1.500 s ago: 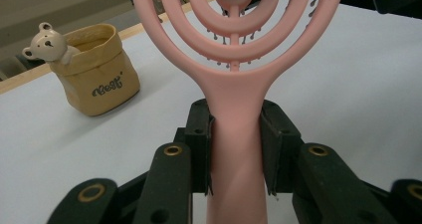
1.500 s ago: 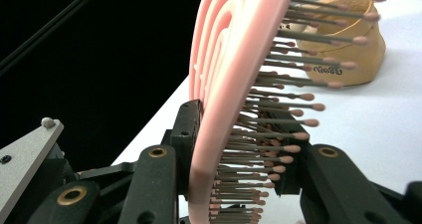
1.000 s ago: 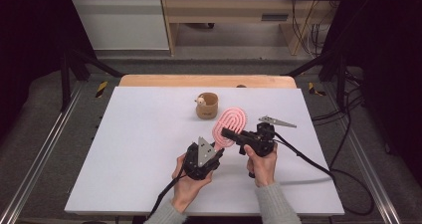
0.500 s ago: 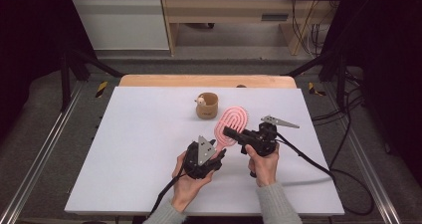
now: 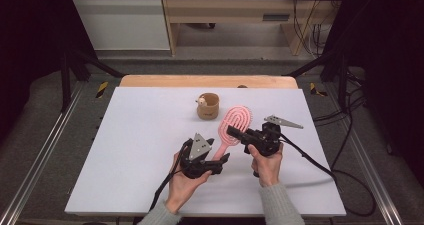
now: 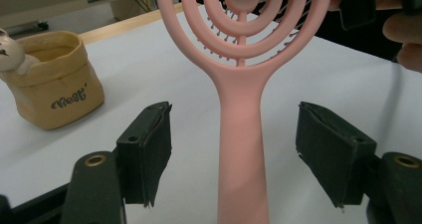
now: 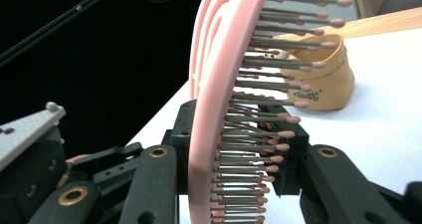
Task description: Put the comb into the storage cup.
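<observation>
— Two grippers meet at the pink hairbrush [image 5: 234,127] above the tabletop [image 5: 140,135], near the tan pouch [image 5: 208,106]. What has changed?

— A second ago the left gripper [image 6: 234,152] sat close around the handle; now its jaws stand wide apart, clear of it on both sides.

— And the right gripper [image 7: 234,154]?

— Clamped on the bristled head, carrying the brush alone. I judge the handover done.
</observation>
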Demonstrator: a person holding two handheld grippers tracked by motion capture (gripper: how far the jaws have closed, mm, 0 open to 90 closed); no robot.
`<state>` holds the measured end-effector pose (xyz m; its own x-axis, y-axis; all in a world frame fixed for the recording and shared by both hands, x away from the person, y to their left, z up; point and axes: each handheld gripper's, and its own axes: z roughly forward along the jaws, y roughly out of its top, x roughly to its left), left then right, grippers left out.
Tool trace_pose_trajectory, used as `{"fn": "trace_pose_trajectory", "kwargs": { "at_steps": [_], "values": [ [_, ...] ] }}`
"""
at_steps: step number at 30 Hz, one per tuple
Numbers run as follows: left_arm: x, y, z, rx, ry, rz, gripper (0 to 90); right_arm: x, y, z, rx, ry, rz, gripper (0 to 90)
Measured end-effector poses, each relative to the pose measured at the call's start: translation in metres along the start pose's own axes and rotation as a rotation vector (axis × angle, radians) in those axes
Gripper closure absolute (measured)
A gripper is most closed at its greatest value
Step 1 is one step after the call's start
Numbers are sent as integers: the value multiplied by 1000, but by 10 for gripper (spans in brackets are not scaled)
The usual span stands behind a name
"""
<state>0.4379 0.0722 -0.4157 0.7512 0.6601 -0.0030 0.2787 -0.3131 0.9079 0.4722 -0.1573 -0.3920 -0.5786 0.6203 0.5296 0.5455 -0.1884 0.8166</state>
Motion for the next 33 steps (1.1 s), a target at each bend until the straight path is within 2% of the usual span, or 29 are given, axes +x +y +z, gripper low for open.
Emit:
{"fn": "trace_pose_trajectory", "kwargs": {
  "at_steps": [8,15,18,22,27,33],
  "values": [
    [11,5,-6,12,-70,-18,167,-1,2,-2,-12,-22,-22,631],
    [22,9,-14,44,-122,-16,122,-1,5,-5,-26,-35,-37,631],
    [28,12,-18,44,-129,-26,103,-1,6,-6,-28,-38,-40,631],
    [37,15,-24,44,-128,-33,66,-2,7,-7,-34,-42,-49,631],
    [47,14,-33,47,-106,-24,28,-3,9,-8,-37,-46,-56,630],
    [63,3,-43,40,-69,-55,22,-4,12,-9,-43,-54,-64,630]
  ]
}}
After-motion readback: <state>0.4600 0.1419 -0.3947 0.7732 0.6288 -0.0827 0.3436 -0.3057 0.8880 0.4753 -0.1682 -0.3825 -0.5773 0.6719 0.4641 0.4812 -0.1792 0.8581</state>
